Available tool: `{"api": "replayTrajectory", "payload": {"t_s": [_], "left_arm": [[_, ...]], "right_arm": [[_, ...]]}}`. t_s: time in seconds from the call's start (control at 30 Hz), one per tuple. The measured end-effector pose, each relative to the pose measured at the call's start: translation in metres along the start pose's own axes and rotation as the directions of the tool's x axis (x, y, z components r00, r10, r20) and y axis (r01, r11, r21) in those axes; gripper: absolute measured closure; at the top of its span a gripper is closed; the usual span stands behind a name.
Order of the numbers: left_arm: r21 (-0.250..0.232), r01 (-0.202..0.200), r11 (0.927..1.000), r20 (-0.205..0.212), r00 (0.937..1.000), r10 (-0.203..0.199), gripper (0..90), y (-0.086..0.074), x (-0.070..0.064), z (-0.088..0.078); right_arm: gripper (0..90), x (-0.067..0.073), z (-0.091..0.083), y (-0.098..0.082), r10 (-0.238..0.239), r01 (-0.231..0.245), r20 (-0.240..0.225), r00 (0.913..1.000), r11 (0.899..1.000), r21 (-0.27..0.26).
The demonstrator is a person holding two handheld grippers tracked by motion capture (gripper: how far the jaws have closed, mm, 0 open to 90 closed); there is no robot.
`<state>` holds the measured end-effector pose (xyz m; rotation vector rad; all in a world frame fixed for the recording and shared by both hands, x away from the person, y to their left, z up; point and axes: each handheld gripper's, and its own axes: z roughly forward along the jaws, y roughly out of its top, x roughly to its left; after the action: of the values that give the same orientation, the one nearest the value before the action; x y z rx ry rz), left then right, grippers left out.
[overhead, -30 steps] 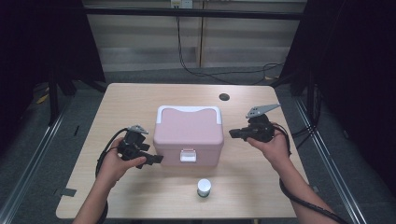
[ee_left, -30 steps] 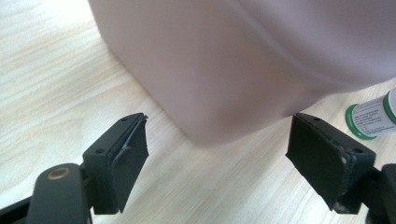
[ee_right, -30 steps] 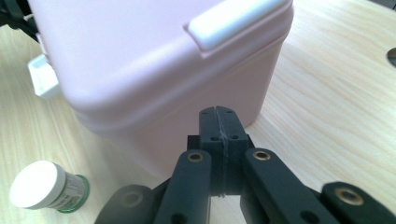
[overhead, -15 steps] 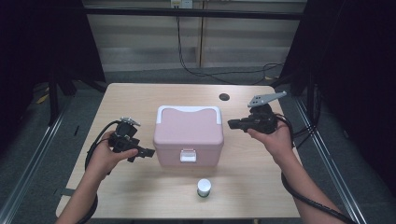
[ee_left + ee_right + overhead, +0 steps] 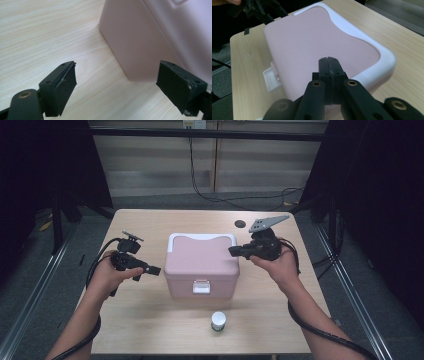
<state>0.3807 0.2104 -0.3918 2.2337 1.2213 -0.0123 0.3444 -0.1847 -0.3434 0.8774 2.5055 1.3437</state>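
Left tongs: held in the left hand, which enters from the lower left with the forearm angled up and inward. The jaws point to the right in the high view and stand wide apart with nothing between them; they have just been opening. A cable loops from the body back along the forearm.

Right tongs: held in the right hand, forearm entering from the lower right. The jaws point left and are pressed fully together, empty. The grey three-cornered plate sits on top, tilted upward.
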Motion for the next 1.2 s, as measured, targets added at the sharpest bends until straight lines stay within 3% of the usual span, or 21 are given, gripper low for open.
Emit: {"api": "replayTrajectory", "payload": {"t_s": [0.47,0.57,1.2], "left_arm": [[-0.019,0.031,0.9993,0.022,0.9993,-0.031,15.3,0.035,-0.004,-0.01],[-0.038,0.054,0.9978,0.032,0.9981,-0.053,15.3,0.043,-0.006,-0.012],[-0.012,0.041,0.9991,0.044,0.9982,-0.04,15.3,0.084,-0.024,-0.011]], "right_arm": [[90.0,0.005,0.021,-0.008,-0.017,0.017,-0.002,0.9999,0.999,0.043],[90.0,0.004,0.021,-0.01,-0.009,0.009,-0.005,0.9999,1.0,0.03],[90.0,0.005,0.021,-0.012,0.006,-0.006,0.001,1.0,1.0,0.022]]}}
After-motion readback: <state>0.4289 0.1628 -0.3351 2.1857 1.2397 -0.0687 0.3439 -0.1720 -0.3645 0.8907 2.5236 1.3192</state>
